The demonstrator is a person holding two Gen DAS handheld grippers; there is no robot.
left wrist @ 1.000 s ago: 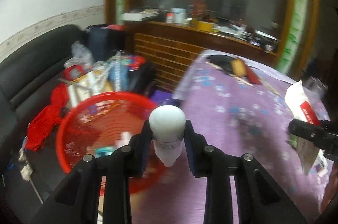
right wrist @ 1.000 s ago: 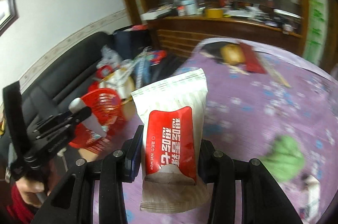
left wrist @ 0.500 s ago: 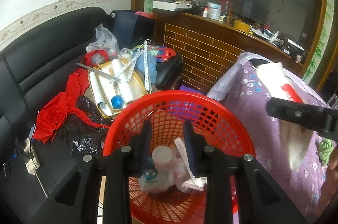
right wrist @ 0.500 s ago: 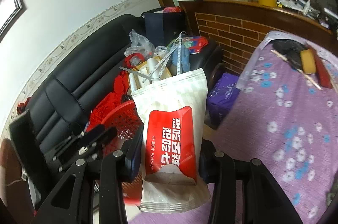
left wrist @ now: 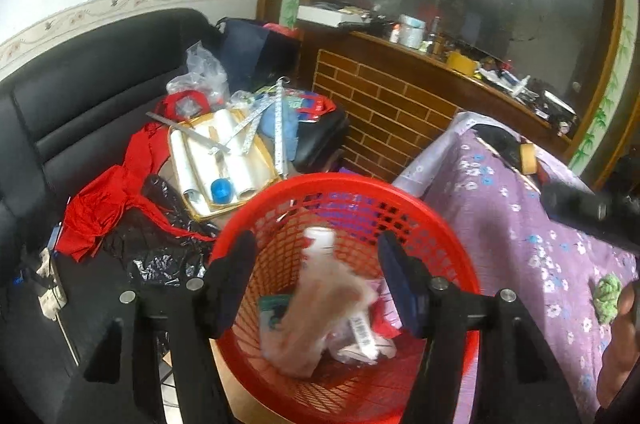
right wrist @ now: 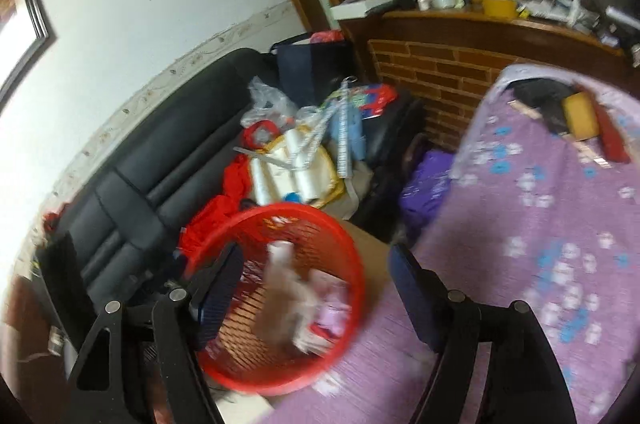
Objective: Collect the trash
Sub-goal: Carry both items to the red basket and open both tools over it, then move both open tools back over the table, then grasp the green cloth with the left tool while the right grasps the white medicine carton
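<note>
Here, both grippers hang over a red mesh basket [left wrist: 400, 201] that stands between a black sofa [left wrist: 80, 111] and a table under a purple flowered cloth [left wrist: 520, 224]. The left gripper [left wrist: 316, 272] has just been opening; its jaws stand apart with nothing pressed between them, and a white bottle [left wrist: 319, 244] lies below them inside the basket among blurred wrappers. The right gripper [right wrist: 316, 288] has just been opening too and holds nothing. In its view the basket sits low and left, under the left finger, with a blurred pale packet [right wrist: 280, 308] inside it.
</note>
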